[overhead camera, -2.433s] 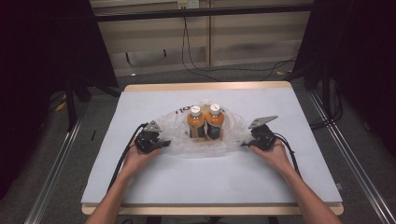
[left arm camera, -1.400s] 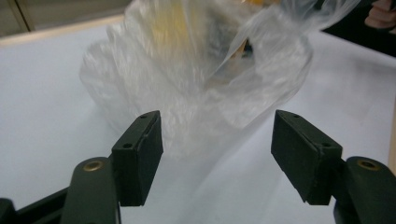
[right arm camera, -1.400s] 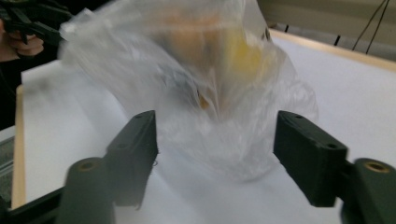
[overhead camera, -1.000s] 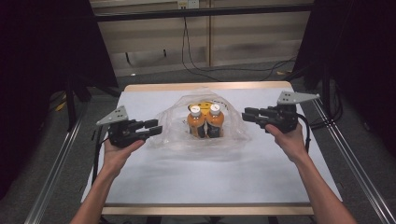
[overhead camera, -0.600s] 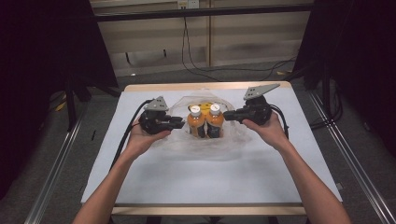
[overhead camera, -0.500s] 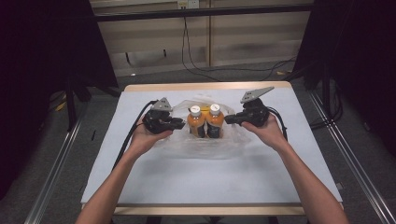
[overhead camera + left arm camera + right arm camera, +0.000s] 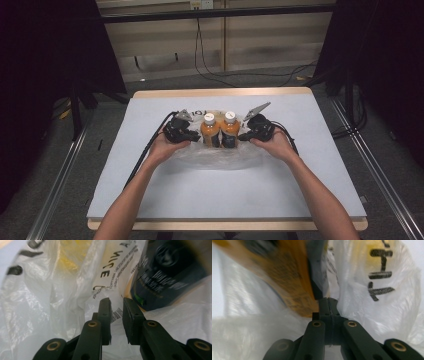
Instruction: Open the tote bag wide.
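The left gripper's (image 7: pixel 189 134) fingers (image 7: pixel 104 315) have just been narrowing on a fold of the plastic bag (image 7: pixel 50 302), a slit still between them; the right gripper's (image 7: pixel 248 135) are pressed together at the film. Best to take film alone and lift evenly — the two orange bottles (image 7: pixel 220 131) stand upright inside the thin, crinkled, printed bag, mid-worktop (image 7: pixel 150 200).

place: lab or test rig | signs: black curtains (image 7: pixel 45 75) either side | metal rails (image 7: pixel 60 180) on floor | loose cables (image 7: pixel 240 75) past table's far edge | table (image 7: pixel 280 200) with grey mat, wood rim
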Demonstrator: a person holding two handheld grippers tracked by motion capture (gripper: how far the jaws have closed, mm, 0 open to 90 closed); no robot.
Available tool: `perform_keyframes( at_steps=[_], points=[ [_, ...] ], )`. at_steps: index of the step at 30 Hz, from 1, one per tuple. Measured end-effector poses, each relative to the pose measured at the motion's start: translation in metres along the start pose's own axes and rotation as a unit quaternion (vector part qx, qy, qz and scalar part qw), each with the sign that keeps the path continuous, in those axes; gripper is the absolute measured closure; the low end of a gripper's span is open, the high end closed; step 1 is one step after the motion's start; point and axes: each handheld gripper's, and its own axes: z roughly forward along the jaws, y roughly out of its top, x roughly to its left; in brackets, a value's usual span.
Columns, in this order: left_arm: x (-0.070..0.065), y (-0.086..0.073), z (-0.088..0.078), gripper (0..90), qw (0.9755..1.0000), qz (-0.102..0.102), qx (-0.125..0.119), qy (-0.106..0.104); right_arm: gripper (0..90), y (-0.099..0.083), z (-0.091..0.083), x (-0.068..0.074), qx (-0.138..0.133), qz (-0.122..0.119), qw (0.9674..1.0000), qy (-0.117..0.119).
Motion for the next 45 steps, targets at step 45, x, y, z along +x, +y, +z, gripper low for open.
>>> perform_keyframes(
  at_steps=[45],
  points=[
    [0.018,-0.013,0.003,90.0,0.9860,0.071,0.133,0.071,90.0,-0.039,-0.029,-0.020,0.155,-0.090,0.9783,-0.104]
  ],
)
